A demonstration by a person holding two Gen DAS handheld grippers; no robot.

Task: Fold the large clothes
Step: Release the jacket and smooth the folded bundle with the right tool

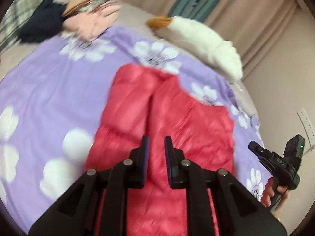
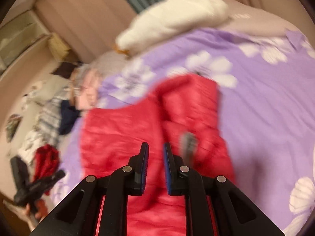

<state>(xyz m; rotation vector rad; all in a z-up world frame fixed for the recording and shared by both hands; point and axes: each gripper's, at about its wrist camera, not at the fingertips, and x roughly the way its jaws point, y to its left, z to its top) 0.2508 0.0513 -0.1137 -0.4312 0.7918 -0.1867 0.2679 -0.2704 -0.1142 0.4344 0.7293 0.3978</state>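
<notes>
A red puffy jacket (image 1: 167, 118) lies spread on a purple flowered bedspread (image 1: 49, 90), with its sleeves folded onto its body. My left gripper (image 1: 157, 143) hovers above the jacket's near part, jaws open and empty. In the right wrist view the jacket (image 2: 128, 133) lies below my right gripper (image 2: 156, 150), which is open and empty above it. A grey tab (image 2: 189, 145) shows on the jacket's right half. The right gripper also shows in the left wrist view (image 1: 275, 163), held off the jacket's right edge. The left gripper shows at the lower left in the right wrist view (image 2: 37, 186).
A white pillow (image 1: 202, 39) lies at the bed's far edge. A pile of clothes, pink (image 1: 92, 23) and dark navy (image 1: 41, 23), sits at the far left corner. Curtains (image 1: 236, 4) hang behind the bed. More garments, one red (image 2: 46, 157), lie left of the bed.
</notes>
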